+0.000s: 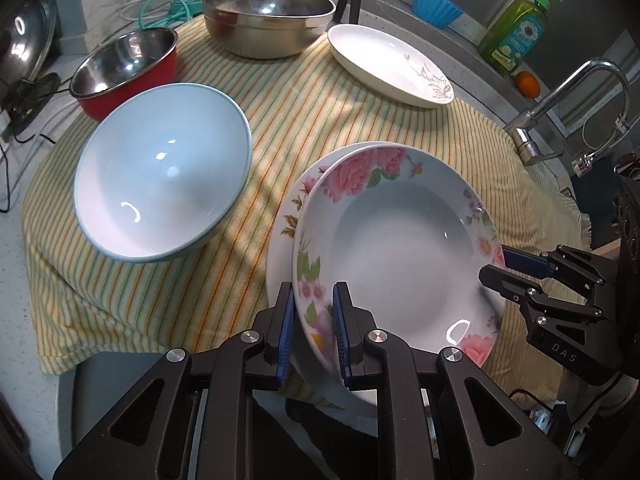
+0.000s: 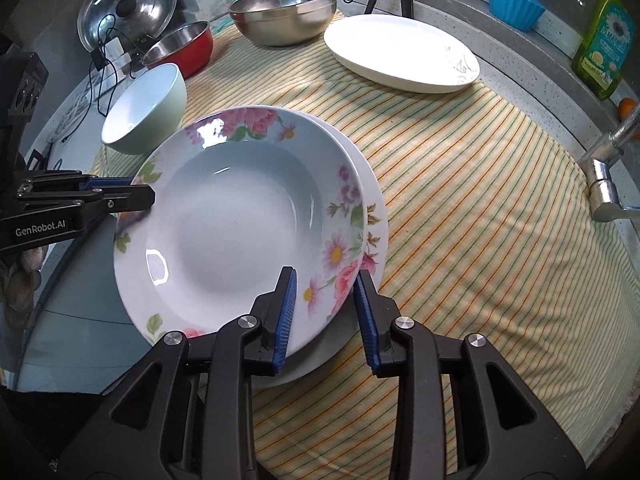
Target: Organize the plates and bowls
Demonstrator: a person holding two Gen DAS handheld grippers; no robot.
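Observation:
A deep plate with pink flowers (image 1: 400,240) (image 2: 240,232) is held over a second floral plate (image 1: 286,208) (image 2: 378,216) on the striped cloth. My left gripper (image 1: 314,332) straddles its near-left rim, jaws close on both faces; it also shows in the right wrist view (image 2: 136,190). My right gripper (image 2: 326,312) straddles its right rim with a wider gap; it also shows in the left wrist view (image 1: 498,262). A pale blue bowl (image 1: 160,168) (image 2: 144,112), a red steel bowl (image 1: 124,68) (image 2: 180,48), a large steel bowl (image 1: 268,16) (image 2: 284,8) and a white oval plate (image 1: 388,64) (image 2: 400,52) stand around.
The yellow striped cloth (image 1: 320,112) (image 2: 480,200) covers the counter. A tap (image 1: 560,96) (image 2: 604,172) and a green soap bottle (image 1: 516,32) (image 2: 604,44) stand at the right, by a blue cup (image 1: 436,4) (image 2: 514,0). A pot lid (image 2: 124,8) and cables lie at the left.

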